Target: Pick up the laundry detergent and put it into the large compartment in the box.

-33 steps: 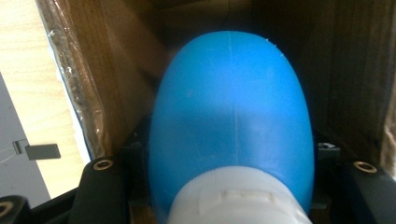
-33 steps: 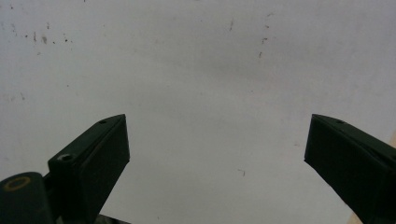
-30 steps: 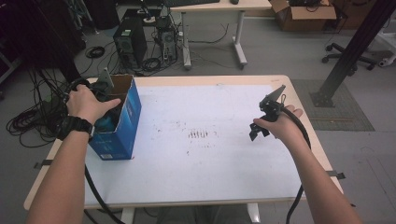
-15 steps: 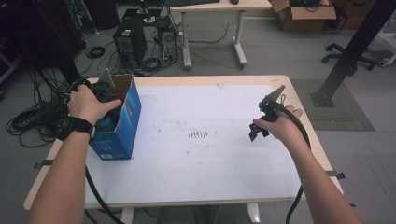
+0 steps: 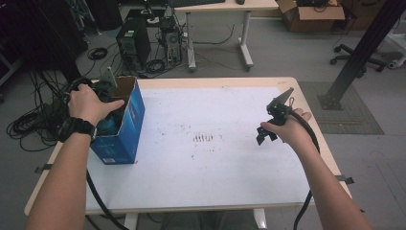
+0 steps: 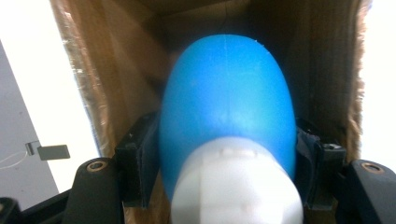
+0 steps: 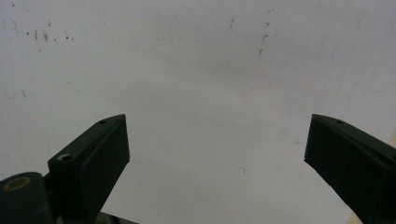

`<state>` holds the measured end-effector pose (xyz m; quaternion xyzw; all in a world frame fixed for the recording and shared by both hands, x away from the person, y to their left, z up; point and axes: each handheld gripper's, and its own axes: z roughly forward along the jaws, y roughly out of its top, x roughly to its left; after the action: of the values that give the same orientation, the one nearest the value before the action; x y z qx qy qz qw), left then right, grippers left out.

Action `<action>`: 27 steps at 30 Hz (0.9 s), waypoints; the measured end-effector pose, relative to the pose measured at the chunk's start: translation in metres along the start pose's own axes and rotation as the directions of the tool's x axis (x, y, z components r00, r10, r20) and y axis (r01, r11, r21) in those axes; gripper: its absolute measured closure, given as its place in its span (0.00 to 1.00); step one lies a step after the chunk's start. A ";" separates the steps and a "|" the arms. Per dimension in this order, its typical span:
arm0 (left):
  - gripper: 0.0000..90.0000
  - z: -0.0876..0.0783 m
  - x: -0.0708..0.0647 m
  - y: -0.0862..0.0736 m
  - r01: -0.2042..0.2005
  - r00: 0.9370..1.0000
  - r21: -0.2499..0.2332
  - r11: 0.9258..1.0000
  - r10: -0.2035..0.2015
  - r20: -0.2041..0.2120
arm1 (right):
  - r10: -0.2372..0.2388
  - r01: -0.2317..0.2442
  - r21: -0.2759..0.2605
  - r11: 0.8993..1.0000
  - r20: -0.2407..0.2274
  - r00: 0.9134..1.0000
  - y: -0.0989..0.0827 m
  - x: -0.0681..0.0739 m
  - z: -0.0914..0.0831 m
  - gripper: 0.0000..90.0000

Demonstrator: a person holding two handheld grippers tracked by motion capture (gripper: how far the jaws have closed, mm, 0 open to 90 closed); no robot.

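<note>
Grey flooring ran around the desk [image 5: 206, 191], with computer towers [image 5: 134, 45] and loose cables [image 5: 33, 124] at about eleven o'clock beyond its far edge, a cardboard box [image 5: 311, 9] on the floor at one o'clock, and a black post [image 5: 356, 52] rising at two o'clock. Its white top bore scuffs and a small cluster of dark marks [image 5: 203, 138] near the middle. At nine o'clock on the desk stood an open blue carton [image 5: 125, 125] with a brown cardboard inside, and the person's left hand [image 5: 88, 103] reached down into its mouth with the left tool [image 5: 107, 120]. In the left gripper view that left tool [image 6: 227, 154] sat inside the carton's brown walls [image 6: 126, 70], and a blue egg-shaped object with a white end [image 6: 227, 102] lay between its two black jaws, the blue part pointing away and the white end nearest the camera. The jaws had just been opening a little, yet their pads [image 6: 140, 154] appeared to lie against both flanks of the blue object, so the tool was grasping it, deep within the carton. At three o'clock the right hand [image 5: 287, 130] held the right tool [image 5: 266, 136] above bare desk, well apart from the carton. In the right gripper view the right tool [image 7: 217, 149] stood released, its jaws wide apart with nothing but white desk surface [image 7: 210, 56] between them.
</note>
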<state>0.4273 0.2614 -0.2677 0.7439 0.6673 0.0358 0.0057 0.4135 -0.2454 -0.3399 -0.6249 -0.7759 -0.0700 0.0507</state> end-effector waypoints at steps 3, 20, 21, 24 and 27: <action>0.38 -0.008 0.000 0.000 0.001 1.000 -0.009 1.000 -0.001 -0.007 | -0.002 0.002 -0.002 1.000 -0.005 1.000 0.000 0.000 0.000 0.07; 0.30 -0.077 -0.031 0.001 -0.058 0.998 -0.123 0.991 0.054 -0.033 | -0.001 0.001 -0.024 1.000 -0.016 1.000 -0.006 -0.001 -0.012 0.07; 0.30 -0.080 -0.035 0.001 -0.066 0.997 -0.123 0.990 0.062 -0.034 | -0.004 0.003 -0.026 1.000 -0.017 1.000 -0.006 -0.001 -0.012 0.07; 0.29 -0.087 -0.047 0.002 -0.080 0.996 -0.134 0.988 0.075 -0.040 | -0.003 0.002 -0.029 1.000 -0.019 1.000 -0.007 -0.001 -0.015 0.07; 0.26 -0.091 -0.060 0.004 -0.097 0.995 -0.140 0.985 0.094 -0.027 | -0.006 0.006 -0.037 0.999 -0.022 1.000 -0.008 -0.002 -0.018 0.07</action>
<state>0.4193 0.1974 -0.1799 0.7724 0.6266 0.0909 0.0497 0.4055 -0.2520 -0.3229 -0.6226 -0.7757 -0.0914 0.0477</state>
